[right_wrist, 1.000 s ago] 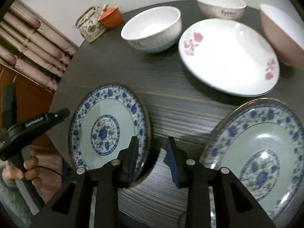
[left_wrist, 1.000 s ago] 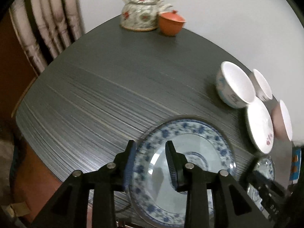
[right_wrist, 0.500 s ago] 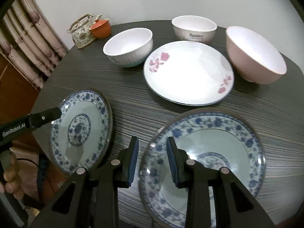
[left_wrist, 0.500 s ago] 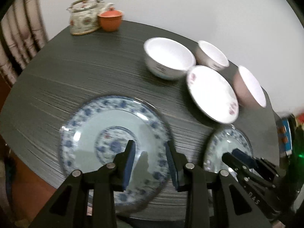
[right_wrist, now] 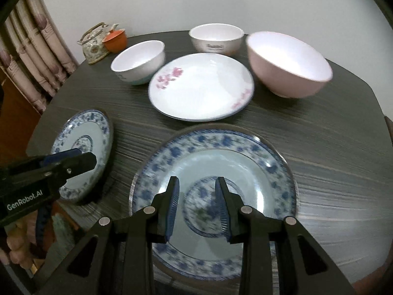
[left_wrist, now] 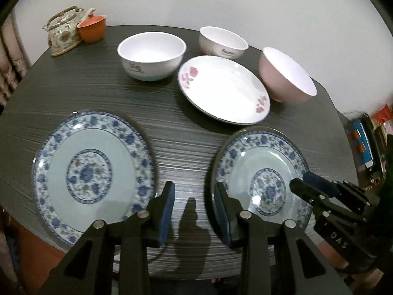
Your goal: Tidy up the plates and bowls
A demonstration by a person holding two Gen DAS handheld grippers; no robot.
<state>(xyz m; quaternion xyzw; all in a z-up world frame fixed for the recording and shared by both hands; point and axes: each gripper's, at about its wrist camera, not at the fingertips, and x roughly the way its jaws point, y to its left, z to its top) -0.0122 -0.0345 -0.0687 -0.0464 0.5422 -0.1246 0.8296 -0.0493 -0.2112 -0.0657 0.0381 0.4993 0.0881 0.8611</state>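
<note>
- While both tongs hang over the near edge of the dark grey wood-grain table point(left_wrist: 81, 83), L-wrist view: left gripper point(left_wrist: 194, 210), jaws part-spread w/ nothing between, only bare tabletop and its shadow. Left blue-and-white floral china plate point(left_wrist: 92, 172) lies flat at 10 o'clock of the tips; right blue-and-white floral plate point(left_wrist: 264, 174) at 2 o'clock, its rim just beside the right-hand pad. Round, so no long axis; nearest rim is the way in.
- Same view, farther off: white plate w/ pink flowers point(left_wrist: 223, 89) at 12–1 o'clock; white bowl w/ pale green base point(left_wrist: 151, 57) at 11; small white bowl point(left_wrist: 222, 41) at 12; pink bowl point(left_wrist: 286, 76) at 1. Right gripper point(left_wrist: 302, 184) enters at 3 o'clock, over the right plate.
- R-wrist view: right gripper jaws part-spread, empty, above that plate's centre, contact unclear. My read: R hand nearer this plate, L hand nearer the other.
- Only R view shows the left gripper from the side, tips over the left plate's near rim, plus the person's fingers point(right_wrist: 14, 245). Only L view shows clutter off the table at 3 o'clock.
</note>
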